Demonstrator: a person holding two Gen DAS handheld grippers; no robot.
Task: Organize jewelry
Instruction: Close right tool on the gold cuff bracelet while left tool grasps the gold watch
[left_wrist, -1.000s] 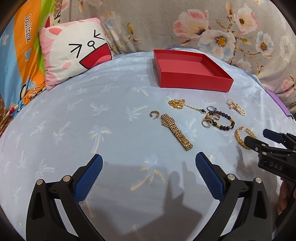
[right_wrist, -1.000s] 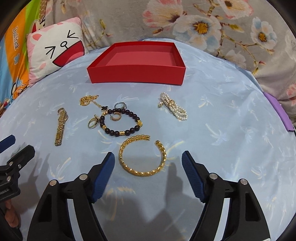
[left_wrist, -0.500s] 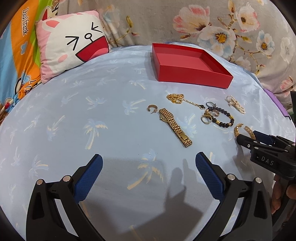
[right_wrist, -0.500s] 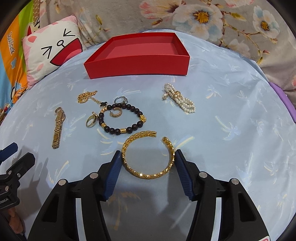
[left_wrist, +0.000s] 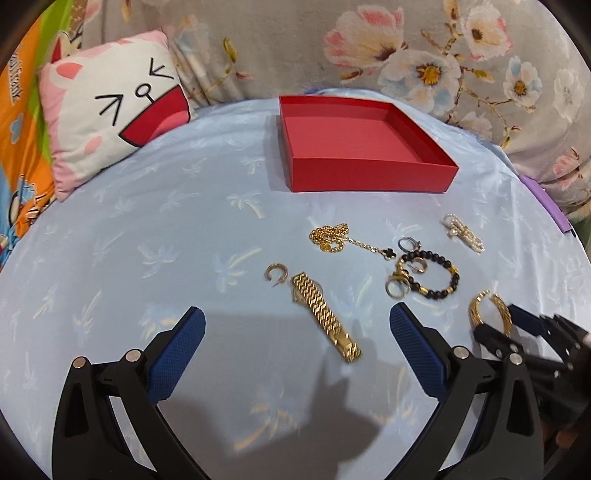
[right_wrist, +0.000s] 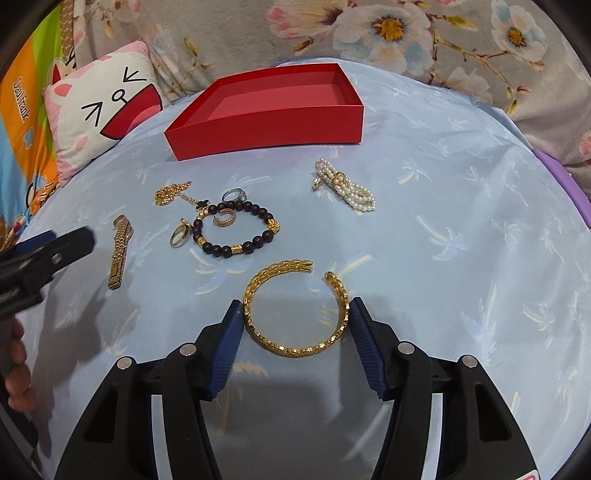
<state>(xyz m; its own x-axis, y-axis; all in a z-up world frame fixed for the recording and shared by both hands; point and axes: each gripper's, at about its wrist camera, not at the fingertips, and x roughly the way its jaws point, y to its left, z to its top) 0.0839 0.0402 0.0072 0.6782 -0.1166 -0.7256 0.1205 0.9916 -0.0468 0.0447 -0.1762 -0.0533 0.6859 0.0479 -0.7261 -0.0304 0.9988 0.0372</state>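
A pale blue bedsheet printed with palm trees (right_wrist: 461, 229) fills both wrist views. At twelve o'clock on it sits the shallow, open red cardboard box (right_wrist: 266, 122), nothing inside. From the right wrist camera, the right gripper (right_wrist: 295, 314) tilts steeply down at six o'clock; its jaws have just been closing and now stand half-wide, both blue pads pressing the sides of the open gold cuff bangle (right_wrist: 295, 306), which lies flat on the sheet. The left gripper (left_wrist: 297, 328) points down too, jaws spread wide with nothing gripped, and the gold watch-style link bracelet (left_wrist: 325, 317) lies between its fingers, touching neither. Fingers of the person's left hand (right_wrist: 16, 369) curl round its handle at nine o'clock. The dark beaded bracelet with gold spacers (right_wrist: 236, 229) lies near centre, the pearl strand bracelet (right_wrist: 345, 190) at one o'clock.
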